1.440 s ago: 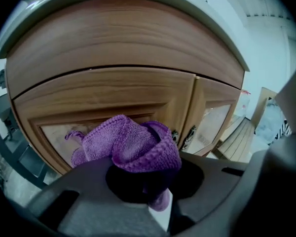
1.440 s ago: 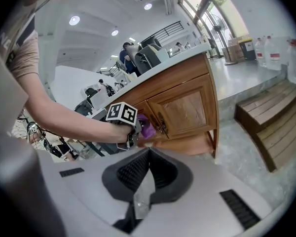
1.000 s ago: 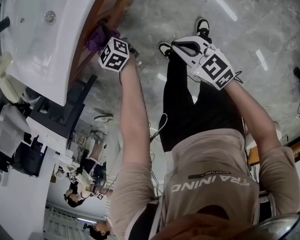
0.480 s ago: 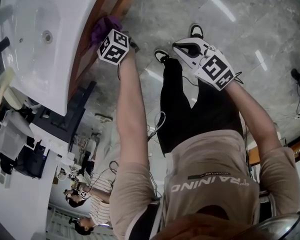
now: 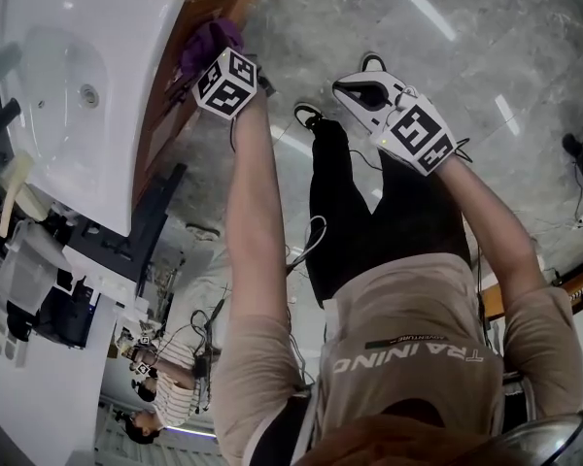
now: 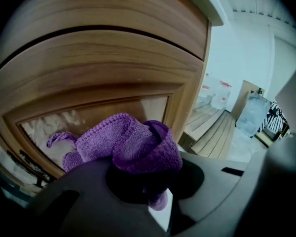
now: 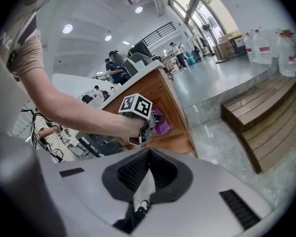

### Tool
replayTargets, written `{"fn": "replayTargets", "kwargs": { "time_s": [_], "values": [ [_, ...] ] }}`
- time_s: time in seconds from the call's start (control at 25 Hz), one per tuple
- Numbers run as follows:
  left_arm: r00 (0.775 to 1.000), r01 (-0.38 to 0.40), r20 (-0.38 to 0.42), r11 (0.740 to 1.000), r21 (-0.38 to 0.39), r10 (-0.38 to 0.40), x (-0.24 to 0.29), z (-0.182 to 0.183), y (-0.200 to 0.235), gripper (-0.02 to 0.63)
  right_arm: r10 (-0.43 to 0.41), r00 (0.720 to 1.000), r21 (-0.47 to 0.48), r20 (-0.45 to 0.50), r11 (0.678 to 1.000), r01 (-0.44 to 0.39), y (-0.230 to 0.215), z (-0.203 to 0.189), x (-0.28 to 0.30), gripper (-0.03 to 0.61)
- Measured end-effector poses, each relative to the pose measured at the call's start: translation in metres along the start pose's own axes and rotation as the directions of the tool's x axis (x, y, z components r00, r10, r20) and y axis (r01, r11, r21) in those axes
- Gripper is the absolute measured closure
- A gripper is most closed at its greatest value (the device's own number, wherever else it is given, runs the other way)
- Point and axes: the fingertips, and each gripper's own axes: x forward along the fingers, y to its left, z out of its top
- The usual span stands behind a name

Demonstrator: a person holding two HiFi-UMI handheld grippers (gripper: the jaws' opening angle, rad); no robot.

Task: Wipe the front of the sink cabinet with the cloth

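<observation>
Left claw was clamped on cloth, pressed to cabinet front and shifted cornerward since earlier; right claw was closed, empty.

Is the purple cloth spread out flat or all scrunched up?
Scrunched up. The cloth bulges in loose folds out of the left gripper, whose jaws are shut on it, close to the wooden cabinet front.

L gripper w/ cloth slid along cabinet front (toward corner).
</observation>
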Motion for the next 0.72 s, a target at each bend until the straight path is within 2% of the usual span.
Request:
{"fn": "replayTargets", "kwargs": {
  "time_s": [0.16,0.36,0.48,0.6,0.72],
  "values": [
    [0.999,0.048,-0.009,0.998,0.050,-0.047,0.012,0.008,-0.032,0.565,-0.002,1.000,0.011,-0.002,1.000,0.002,-0.011,0.000,-0.008,0.566],
    [0.997,0.082,-0.013,0.995,0.062,-0.081,0.021,0.014,-0.062,0.565,-0.003,1.000,0.016,-0.024,1.000,0.003,-0.023,-0.007,-0.017,0.566],
    [0.989,0.143,0.011,0.979,0.143,-0.146,0.021,0.022,-0.086,0.565,0.004,0.999,0.004,-0.036,1.000,-0.004,-0.025,-0.008,-0.023,0.566],
    [0.973,0.202,0.064,0.949,0.241,-0.224,0.007,0.037,-0.113,0.565,0.000,0.999,-0.007,-0.054,1.000,0.000,-0.028,-0.010,-0.030,0.566],
    [0.956,0.259,0.075,0.937,0.234,-0.283,-0.006,0.035,-0.124,0.565,-0.018,0.998,-0.012,-0.057,1.000,0.017,-0.028,-0.011,-0.031,0.566]
  ]
}}
